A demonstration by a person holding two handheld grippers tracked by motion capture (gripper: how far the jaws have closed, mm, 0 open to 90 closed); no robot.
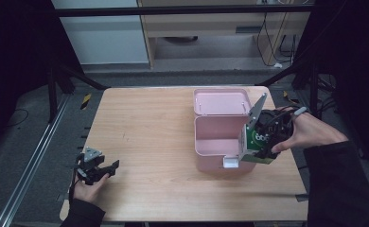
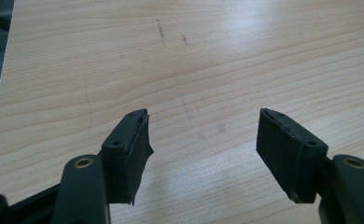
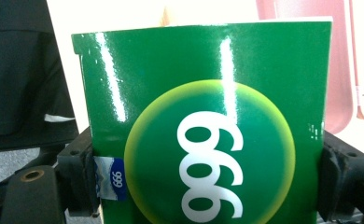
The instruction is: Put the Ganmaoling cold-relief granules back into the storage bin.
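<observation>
Right now the right gripper (image 1: 260, 144) has its fingers clenched on a green box (image 1: 256, 144) at centre right, just beside the open pink bin (image 1: 215, 135); the left gripper (image 1: 97, 168) rests released at lower left.

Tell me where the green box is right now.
In the high view, the green box is at the table's right side, clamped in the right tool against the near right corner of the open pink container.

Open box (image 1: 219, 137) right of centre on table (image 1: 149, 142), carton (image 1: 254, 144) at its right wall, left gripper (image 1: 108, 166) near table's front-left edge
</observation>
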